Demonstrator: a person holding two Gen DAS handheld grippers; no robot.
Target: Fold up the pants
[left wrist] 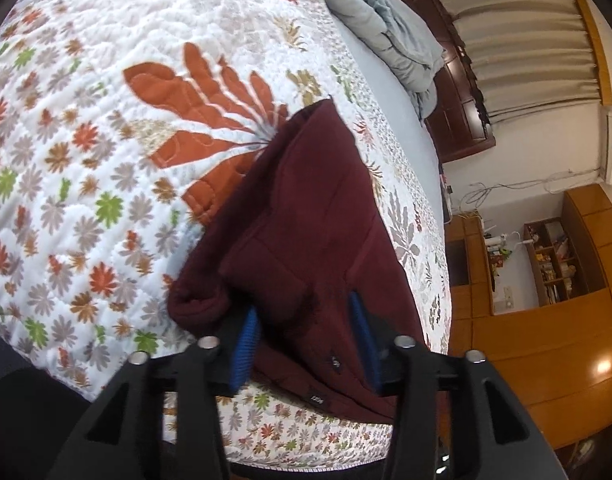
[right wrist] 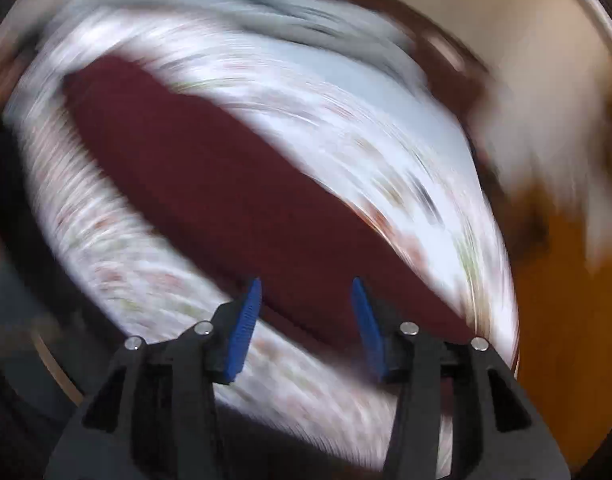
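Dark maroon pants point(left wrist: 306, 200) lie folded on a floral quilt point(left wrist: 106, 120), near the bed's edge. My left gripper point(left wrist: 302, 304) is at the near end of the pants, its blue pads point(left wrist: 248, 340) standing apart with a thick fold of the fabric between them; the pads do not look pressed on it. The right wrist view is heavily blurred. There the pants point(right wrist: 210, 168) run as a long maroon band across the quilt point(right wrist: 106, 260). My right gripper point(right wrist: 307, 280) hovers over their near end, open, with nothing between its fingers.
A rumpled grey blanket point(left wrist: 386, 20) lies at the head of the bed by a dark wooden headboard point(left wrist: 458, 112). Beyond the bed's right edge are wooden cabinets and shelves point(left wrist: 546, 272) and beige curtains point(left wrist: 526, 40).
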